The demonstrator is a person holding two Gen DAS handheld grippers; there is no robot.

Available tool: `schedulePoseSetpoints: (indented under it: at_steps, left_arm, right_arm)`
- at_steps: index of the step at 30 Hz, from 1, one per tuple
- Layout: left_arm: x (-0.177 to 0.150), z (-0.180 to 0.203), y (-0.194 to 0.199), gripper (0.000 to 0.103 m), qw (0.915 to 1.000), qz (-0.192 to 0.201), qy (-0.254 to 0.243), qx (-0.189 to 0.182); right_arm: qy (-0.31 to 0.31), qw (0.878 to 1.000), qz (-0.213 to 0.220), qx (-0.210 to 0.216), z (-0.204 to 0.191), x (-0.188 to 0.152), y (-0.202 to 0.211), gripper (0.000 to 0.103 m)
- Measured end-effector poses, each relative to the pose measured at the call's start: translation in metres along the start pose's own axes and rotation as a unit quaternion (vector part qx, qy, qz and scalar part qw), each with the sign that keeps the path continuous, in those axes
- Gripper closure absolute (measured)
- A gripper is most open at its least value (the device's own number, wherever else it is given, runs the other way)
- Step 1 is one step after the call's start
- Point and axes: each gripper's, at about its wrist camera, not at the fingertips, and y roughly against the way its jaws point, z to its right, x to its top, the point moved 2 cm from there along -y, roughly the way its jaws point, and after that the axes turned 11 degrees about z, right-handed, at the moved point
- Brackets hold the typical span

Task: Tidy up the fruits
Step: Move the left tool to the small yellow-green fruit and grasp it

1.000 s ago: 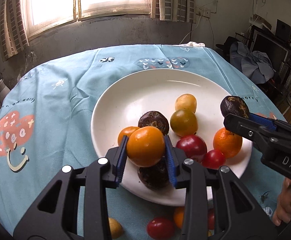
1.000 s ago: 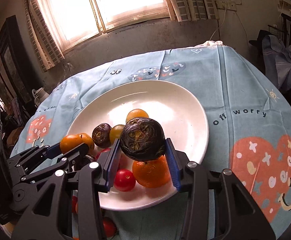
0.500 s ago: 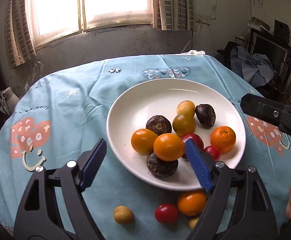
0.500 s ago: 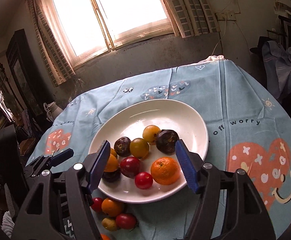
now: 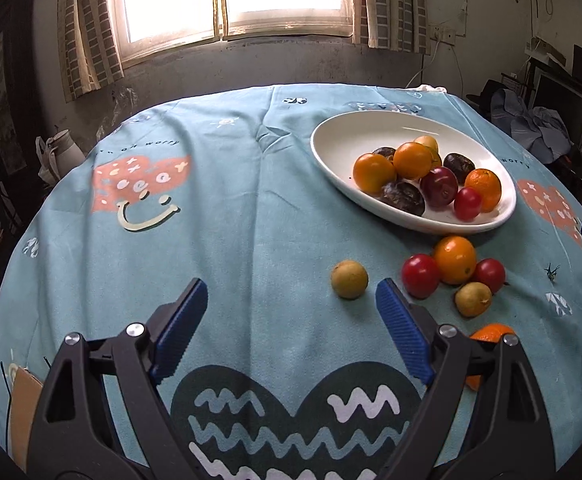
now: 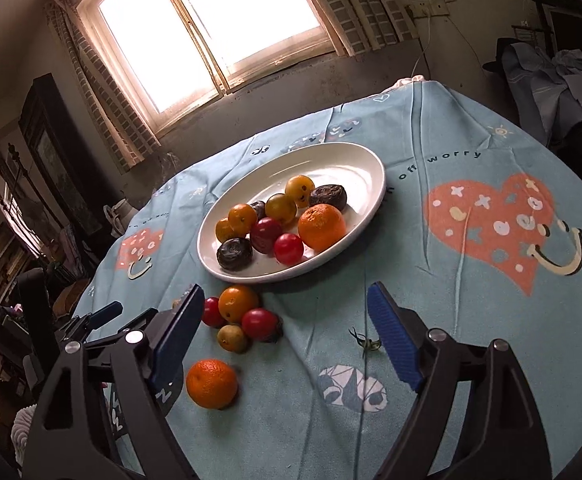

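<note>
Fruit still off the plate [image 5: 331,140] is what the coming move turns on: a loose cluster lies on the blue-clothed counter [image 5: 231,220] just in front of the plate's near rim. From the left tool [image 5: 289,320] it sits ahead and to the right. A lone yellow-green fruit [image 5: 349,279] is nearest, just beyond the right-hand pad, with two red ones, an orange one and another yellow-green one further right. From the right tool [image 6: 285,322] the same cluster [image 6: 237,316] lies ahead and to the left, and a mandarin [image 6: 211,383] rests closer still, just beside its left finger. By my judgement the left hand is better placed for the lone fruit, the right for the mandarin. All are round, so no long axis matters.

Both tools stand released, jaws wide and just opened further, nothing between the pads.

The right view shows the mandarin whole (the left view catches only a sliver behind its own finger), while the lone fruit is largely hidden there. It also shows the left tool at its left edge.
</note>
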Motion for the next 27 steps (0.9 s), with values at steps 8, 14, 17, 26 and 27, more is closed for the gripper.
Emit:
schedulePoseSetpoints:
  at_steps: [8, 14, 17, 26, 27]
  left_arm:
    - [-0.006, 0.020, -0.023, 0.015, 0.9981, -0.024, -0.056, -0.004]
    - [-0.001, 0.018, -0.042, 0.024, 0.9982, -0.045, -0.036, -0.017]
    - [-0.002, 0.019, -0.052, 0.043, 0.9970, -0.064, -0.030, -0.033]
    - [-0.001, 0.023, -0.058, 0.078, 0.9945, -0.067, -0.021, -0.077]
    - [-0.001, 0.024, -0.057, 0.078, 0.9946, -0.066, -0.023, -0.077]
  right_arm:
    - [0.012, 1.000, -0.006, -0.010, -0.001, -0.002, -0.004, 0.019]
    - [0.020, 1.000, -0.009, -0.015, -0.002, -0.003, -0.006, 0.019]
    - [0.024, 1.000, -0.013, -0.015, -0.004, -0.005, -0.008, 0.019]
    - [0.059, 0.997, -0.041, 0.003, -0.020, -0.018, -0.017, 0.020]
    - [0.067, 0.997, -0.046, 0.008, -0.023, -0.021, -0.017, 0.019]
